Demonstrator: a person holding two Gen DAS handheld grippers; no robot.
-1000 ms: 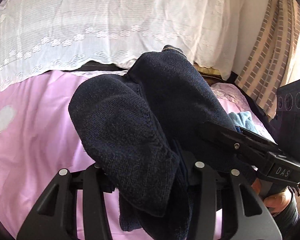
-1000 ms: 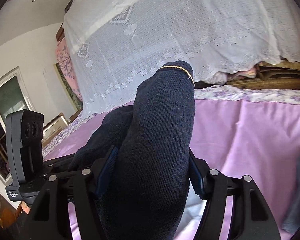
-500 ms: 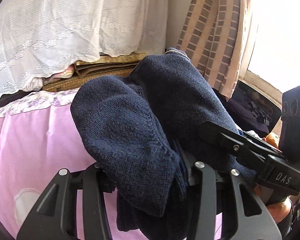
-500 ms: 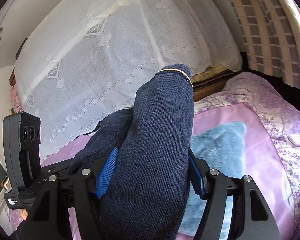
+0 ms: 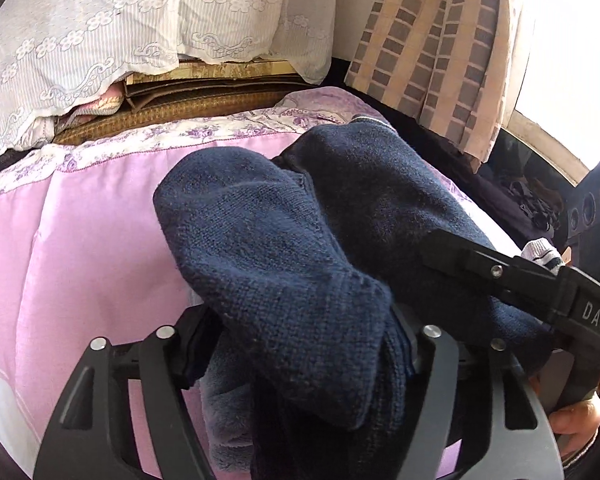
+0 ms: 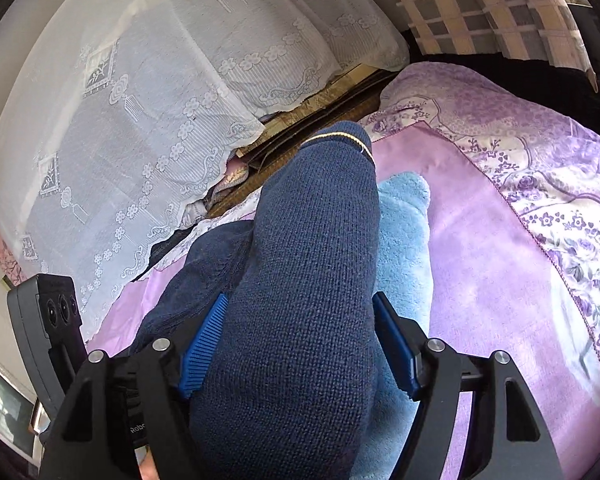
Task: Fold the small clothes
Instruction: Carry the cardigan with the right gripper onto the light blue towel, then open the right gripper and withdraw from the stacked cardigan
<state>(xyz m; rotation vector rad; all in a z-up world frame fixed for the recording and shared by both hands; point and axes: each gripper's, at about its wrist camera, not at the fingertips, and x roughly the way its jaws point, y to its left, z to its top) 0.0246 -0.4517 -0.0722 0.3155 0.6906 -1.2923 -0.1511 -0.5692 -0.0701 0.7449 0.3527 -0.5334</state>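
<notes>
Currently I am letting both tongs open: the left tongs (image 5: 300, 344) and right tongs (image 6: 300, 348) are widening around the folded navy knit garment (image 6: 308, 280), which is settling onto the blue fleece cloth (image 6: 404, 232) on the pink bed (image 5: 92, 240). Risk: knit snagging on a pad, dragging the fold apart. Lace cover (image 5: 100, 32) and curtain (image 5: 428, 40) are crowding behind.

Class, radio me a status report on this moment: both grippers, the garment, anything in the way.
Left gripper and right gripper both opening, navy knit garment between each pair of jaws. Garment bunched over pink bedspread. Light blue towel lies under it.
</notes>
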